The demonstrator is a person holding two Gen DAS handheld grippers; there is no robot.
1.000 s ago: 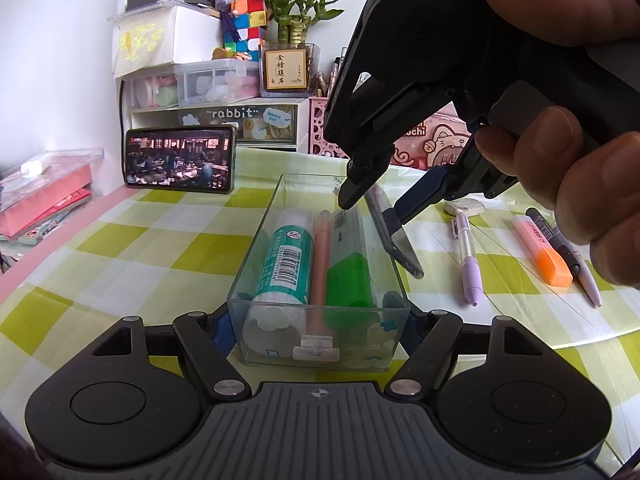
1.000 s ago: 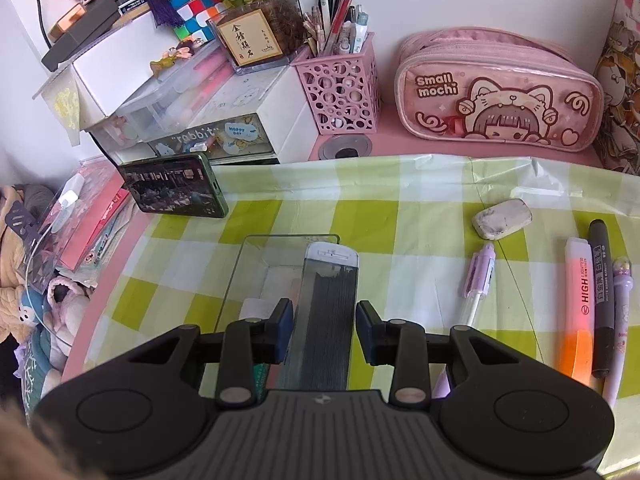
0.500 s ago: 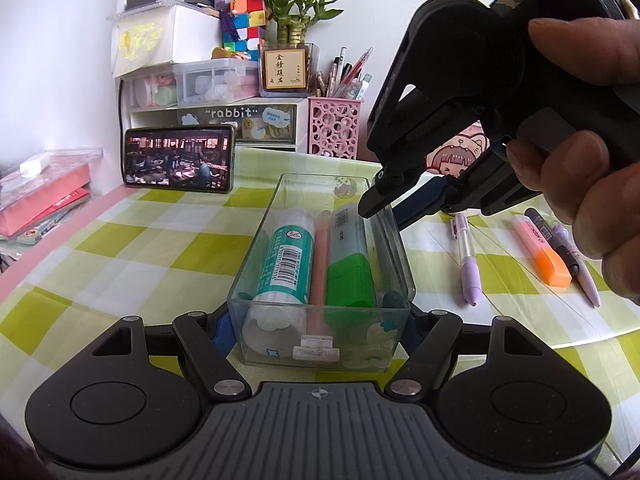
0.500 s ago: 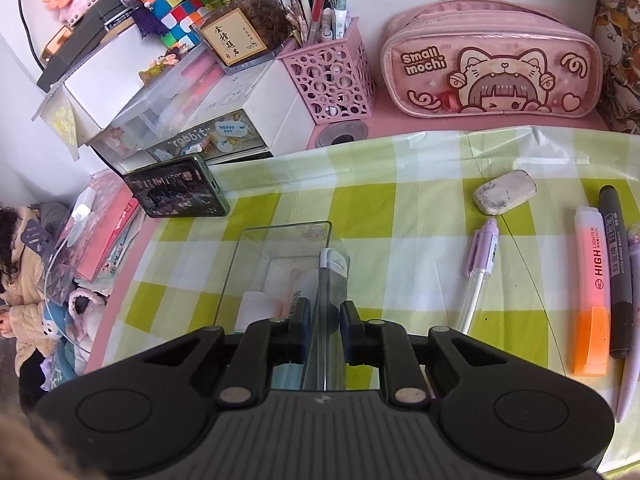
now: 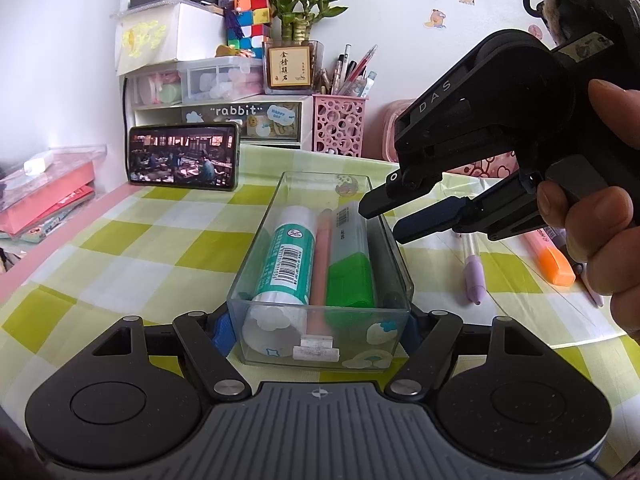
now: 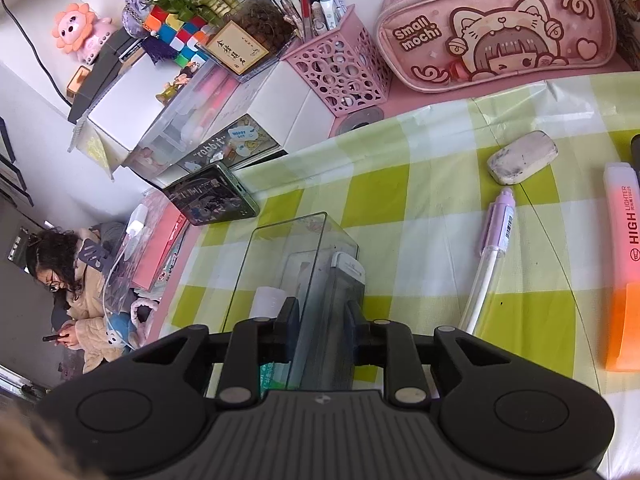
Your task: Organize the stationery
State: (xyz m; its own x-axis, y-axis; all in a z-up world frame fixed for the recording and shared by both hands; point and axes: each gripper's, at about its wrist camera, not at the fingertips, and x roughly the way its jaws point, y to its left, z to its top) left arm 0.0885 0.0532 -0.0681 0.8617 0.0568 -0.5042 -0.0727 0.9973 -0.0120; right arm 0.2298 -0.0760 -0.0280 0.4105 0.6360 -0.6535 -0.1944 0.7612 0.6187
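A clear plastic box [image 5: 256, 240] stands on the checked cloth, held at its near end by my left gripper [image 5: 318, 328], which is shut on it. Inside lie a teal glue stick [image 5: 286, 264], a pink pen [image 5: 320, 256], a green highlighter [image 5: 350, 256] and a dark flat item [image 5: 380, 260] along the right wall. My right gripper [image 5: 382, 222] hovers over the box's right rim, open and empty; in the right wrist view its jaws [image 6: 320, 320] straddle that wall [image 6: 280, 264]. A lilac pen [image 6: 494, 252], eraser [image 6: 522, 156] and orange highlighter [image 6: 624, 264] lie on the cloth to the right.
A phone [image 5: 184, 156] leans at the back left. White drawers [image 5: 240, 116], a pink pen cup [image 5: 340, 124] and a pink pencil case [image 6: 496, 24] line the back. Pink books [image 5: 44, 196] sit at the left edge.
My right gripper lowered the dark flat item into the box's right side, let it go, and has lifted up and to the right, empty. The left gripper and box have not moved.
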